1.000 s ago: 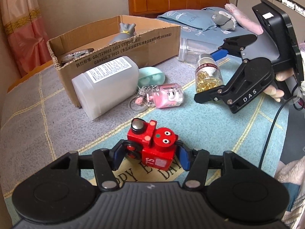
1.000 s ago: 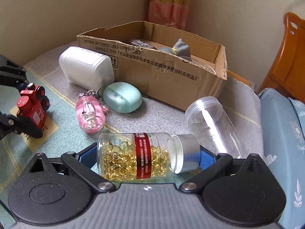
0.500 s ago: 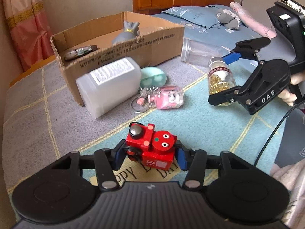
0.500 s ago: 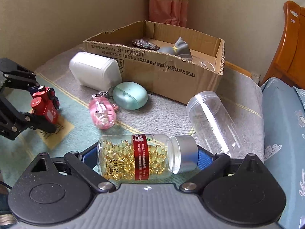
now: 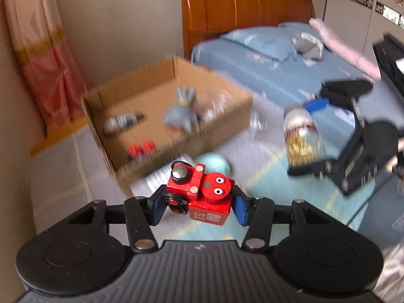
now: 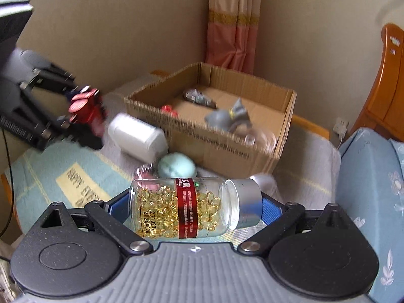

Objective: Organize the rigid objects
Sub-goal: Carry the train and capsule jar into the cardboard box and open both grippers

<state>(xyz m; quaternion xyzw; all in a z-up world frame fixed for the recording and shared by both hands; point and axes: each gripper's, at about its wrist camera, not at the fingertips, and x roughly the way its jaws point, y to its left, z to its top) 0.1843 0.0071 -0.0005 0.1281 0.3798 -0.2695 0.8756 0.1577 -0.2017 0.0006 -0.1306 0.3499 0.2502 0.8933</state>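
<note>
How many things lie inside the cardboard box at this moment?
4 are visible in the cardboard box: a grey figurine and a clear jar near the front wall, a metallic item farther back, and small red pieces at the left. More may be hidden.

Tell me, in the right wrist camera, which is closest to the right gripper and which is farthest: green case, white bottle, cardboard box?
1. Green case, just past the right gripper.
2. White bottle, farther left.
3. Cardboard box, behind both.

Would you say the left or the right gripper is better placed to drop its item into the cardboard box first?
Probably left: the left gripper holds the red toy train close to the cardboard box, while the right gripper with the capsule bottle sits further back.
</note>
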